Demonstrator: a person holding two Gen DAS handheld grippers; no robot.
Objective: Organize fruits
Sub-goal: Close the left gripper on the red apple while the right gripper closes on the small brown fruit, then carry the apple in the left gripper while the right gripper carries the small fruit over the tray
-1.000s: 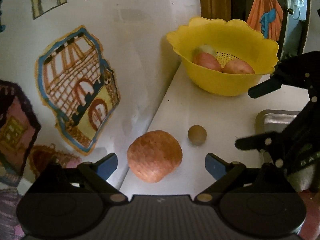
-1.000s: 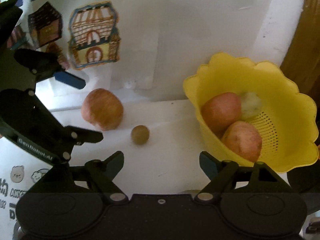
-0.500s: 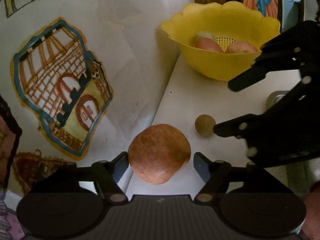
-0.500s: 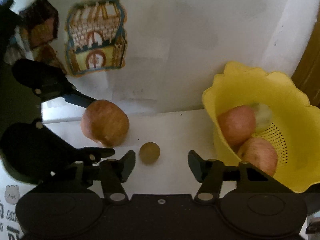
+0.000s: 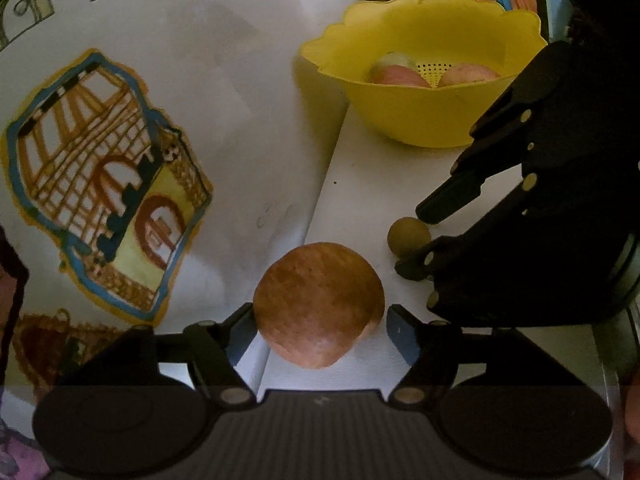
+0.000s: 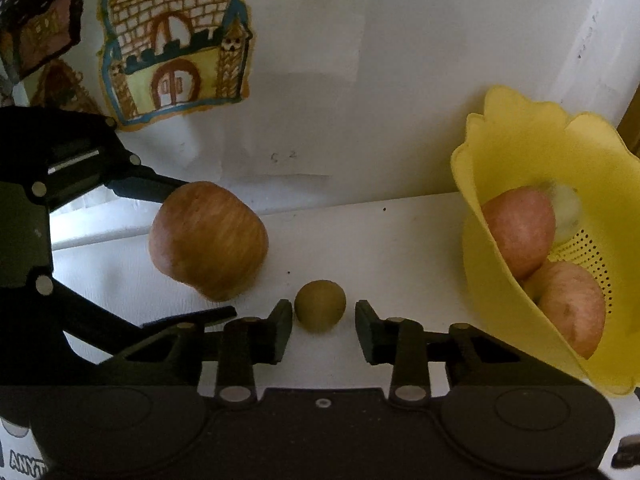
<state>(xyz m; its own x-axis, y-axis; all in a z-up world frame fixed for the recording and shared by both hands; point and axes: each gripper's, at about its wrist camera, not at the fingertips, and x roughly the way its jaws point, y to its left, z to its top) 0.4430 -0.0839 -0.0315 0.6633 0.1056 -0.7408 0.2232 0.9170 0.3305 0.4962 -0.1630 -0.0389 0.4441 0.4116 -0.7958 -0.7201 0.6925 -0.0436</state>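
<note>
The big apple (image 5: 318, 304) sits on the white worktop (image 5: 372, 184) at its left edge, close to the wall, and my left tool (image 5: 320, 322) has it bracketed: one finger on each side, spread wide. The left pad looks to be at the skin and the right one shows a sliver of gap, so I would not call it gripped yet. From the right wrist view the apple (image 6: 208, 240) appears to rest on the surface, not lifted.

Just right of it lies the small round olive-brown fruit (image 6: 320, 306), apart from the apple. My right tool (image 6: 323, 326) is at it with fingers parted, the fruit between the tips with a gap on either side, so nothing is held there either.

Further right and far along the worktop stands the yellow colander bowl (image 6: 492, 300). Inside I can see two reddish apples (image 6: 518, 232) and a paler fruit (image 6: 566, 210) tucked behind them.

I judge the job partly done: three pieces are already in the bowl, and these two loose pieces are left. Each tool is placed for a pick, so what remains is closing on both, carrying them right and setting them in the bowl. Beyond, the wall carries a castle drawing (image 6: 172, 40).
</note>
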